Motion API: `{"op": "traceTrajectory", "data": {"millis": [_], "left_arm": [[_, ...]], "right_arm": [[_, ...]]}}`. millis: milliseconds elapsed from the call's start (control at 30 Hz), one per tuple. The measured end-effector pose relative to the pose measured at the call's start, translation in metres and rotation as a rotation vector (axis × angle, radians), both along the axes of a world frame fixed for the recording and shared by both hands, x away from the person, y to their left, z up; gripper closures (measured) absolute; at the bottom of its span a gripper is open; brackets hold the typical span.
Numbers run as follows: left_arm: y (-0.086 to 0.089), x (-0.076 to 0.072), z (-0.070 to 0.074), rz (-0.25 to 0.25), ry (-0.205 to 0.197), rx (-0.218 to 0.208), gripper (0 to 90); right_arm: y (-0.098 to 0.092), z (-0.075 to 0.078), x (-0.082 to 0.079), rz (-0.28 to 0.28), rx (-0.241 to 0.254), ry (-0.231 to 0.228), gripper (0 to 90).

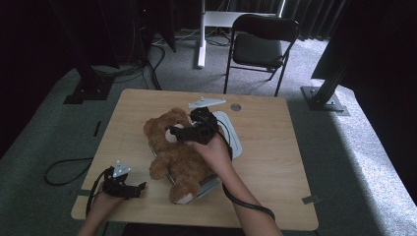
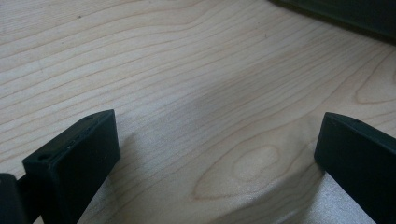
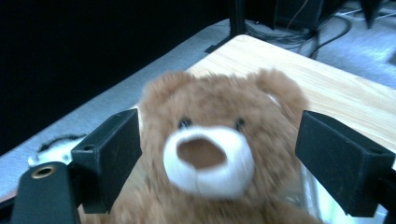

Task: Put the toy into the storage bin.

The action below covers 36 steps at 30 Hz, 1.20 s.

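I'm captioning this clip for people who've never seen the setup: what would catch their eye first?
The brown teddy bear lying on its back on a tray mid-table stands out most. The right tongs hover open at its face, and its white snout shows between the jaws in the right gripper view. The left tongs rest open on bare wood near the table's front-left corner.

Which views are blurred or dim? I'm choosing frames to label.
High view: dim, dark surroundings, the teddy bear readable. Right gripper view: bear's face soft, slightly blurred, between open jaws. Left gripper view: table grain sharp, jaws casting soft shadows.
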<state>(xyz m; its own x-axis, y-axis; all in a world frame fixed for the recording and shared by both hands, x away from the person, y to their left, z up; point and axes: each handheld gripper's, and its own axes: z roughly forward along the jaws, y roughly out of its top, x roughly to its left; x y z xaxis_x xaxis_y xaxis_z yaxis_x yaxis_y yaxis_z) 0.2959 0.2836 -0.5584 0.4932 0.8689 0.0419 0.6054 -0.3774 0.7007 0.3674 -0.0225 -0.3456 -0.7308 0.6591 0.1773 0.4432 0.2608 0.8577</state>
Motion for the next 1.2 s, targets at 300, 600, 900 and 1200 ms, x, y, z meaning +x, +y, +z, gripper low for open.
{"op": "traceTrajectory", "data": {"millis": [300,600,900,1200], "left_arm": [[0.0,0.0,0.0,0.0,-0.001,0.0,0.5],[0.0,0.0,0.0,0.001,-0.001,-0.002,0.5],[0.0,0.001,0.0,0.0,-0.002,-0.002,0.5],[-0.001,0.001,0.0,0.001,-0.001,-0.003,0.5]], "right_arm": [[0.038,-0.008,0.028,-0.01,-0.067,0.058,16.8],[0.038,-0.033,0.029,-0.005,-0.125,0.079,32.4],[0.044,-0.053,0.028,0.021,-0.205,0.142,33.5],[0.059,-0.081,0.046,0.023,-0.298,0.258,34.3]]}}
